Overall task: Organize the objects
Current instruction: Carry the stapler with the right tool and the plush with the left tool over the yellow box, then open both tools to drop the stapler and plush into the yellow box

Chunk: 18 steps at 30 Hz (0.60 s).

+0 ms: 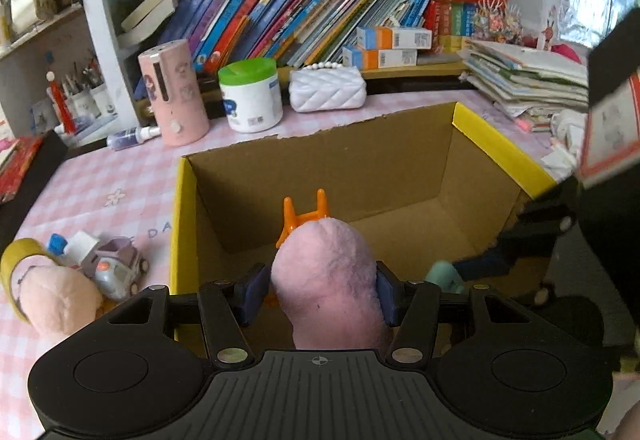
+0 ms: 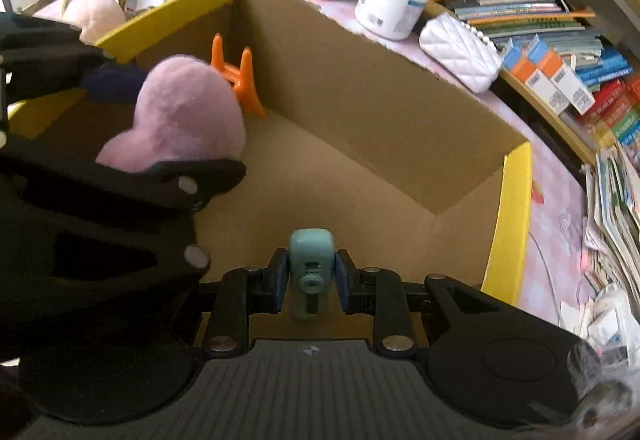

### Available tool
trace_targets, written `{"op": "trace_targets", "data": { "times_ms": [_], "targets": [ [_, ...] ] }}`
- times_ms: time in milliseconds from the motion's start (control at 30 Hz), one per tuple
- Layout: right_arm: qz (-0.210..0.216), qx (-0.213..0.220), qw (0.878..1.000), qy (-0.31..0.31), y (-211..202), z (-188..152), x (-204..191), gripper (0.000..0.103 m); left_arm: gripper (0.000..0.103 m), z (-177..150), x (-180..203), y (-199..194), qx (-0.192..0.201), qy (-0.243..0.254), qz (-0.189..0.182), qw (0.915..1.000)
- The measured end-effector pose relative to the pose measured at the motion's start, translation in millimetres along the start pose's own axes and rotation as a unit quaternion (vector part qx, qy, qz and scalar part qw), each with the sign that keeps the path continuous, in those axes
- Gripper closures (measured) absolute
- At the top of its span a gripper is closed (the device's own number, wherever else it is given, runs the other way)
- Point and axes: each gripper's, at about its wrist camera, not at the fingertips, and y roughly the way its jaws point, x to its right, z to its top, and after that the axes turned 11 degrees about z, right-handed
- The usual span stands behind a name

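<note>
Two toys held over the cardboard box (image 1: 400, 168) on the desk (image 1: 100, 180).
Pink plush toy (image 1: 330, 280) is clamped by left hand-held gripper (image 1: 320, 298); small teal toy (image 2: 311, 264) is clamped by right hand-held gripper (image 2: 311, 288).

Both tongs are up over the cardboard box (image 1: 320, 176). Left tongs (image 1: 320, 294) are squeezed onto a pink plush toy (image 1: 332, 280); right tongs (image 2: 311, 280), just beside them, are pinching a small teal toy (image 2: 311, 264).

Bright daylight, fisheye-warped blurry edges
</note>
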Motion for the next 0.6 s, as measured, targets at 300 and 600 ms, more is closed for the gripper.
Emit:
{"op": "trace_targets", "data": {
  "times_ms": [300,600],
  "targets": [
    [-0.020,0.005,0.997,0.069,-10,-19,2,0.079,0.047,5,11,2,0.021,0.026,-0.015,0.9993],
    [-0.049,0.032,0.997,0.058,-15,-16,-4,0.060,0.022,5,8,-19,0.027,0.000,-0.016,0.9995]
  ]
}}
